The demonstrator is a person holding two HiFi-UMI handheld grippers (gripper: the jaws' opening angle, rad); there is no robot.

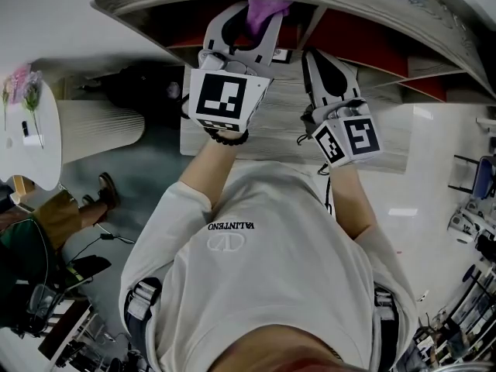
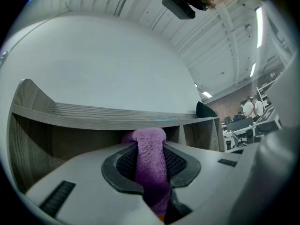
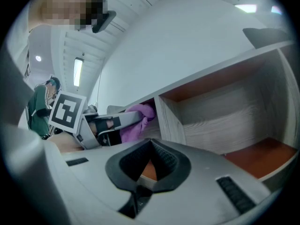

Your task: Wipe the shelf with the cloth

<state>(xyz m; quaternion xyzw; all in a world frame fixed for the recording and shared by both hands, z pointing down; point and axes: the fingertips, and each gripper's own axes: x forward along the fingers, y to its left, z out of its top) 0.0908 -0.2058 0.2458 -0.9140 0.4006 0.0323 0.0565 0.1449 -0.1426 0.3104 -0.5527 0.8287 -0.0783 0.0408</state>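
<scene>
A purple cloth (image 1: 266, 9) is pinched in my left gripper (image 1: 256, 20), which reaches into the left bay of a grey wood shelf unit (image 1: 434, 33) with red-orange panels. The left gripper view has the cloth (image 2: 151, 161) running up between the jaws, its end against the shelf board (image 2: 93, 115). My right gripper (image 1: 319, 59) hovers to the right over a lower board, shut and holding nothing. From the right gripper view, its tips (image 3: 150, 143) meet in front of a divider (image 3: 168, 121), with the left gripper (image 3: 104, 125) and cloth (image 3: 138, 117) beyond.
A pale wood surface (image 1: 271, 126) lies under both grippers. A round white table (image 1: 35, 142), a ribbed white cylinder (image 1: 101, 130) and a seated person's leg (image 1: 74, 211) are at the left. A dark object (image 2: 205, 109) sits on the shelf top. Desks and people (image 2: 253, 109) stand far right.
</scene>
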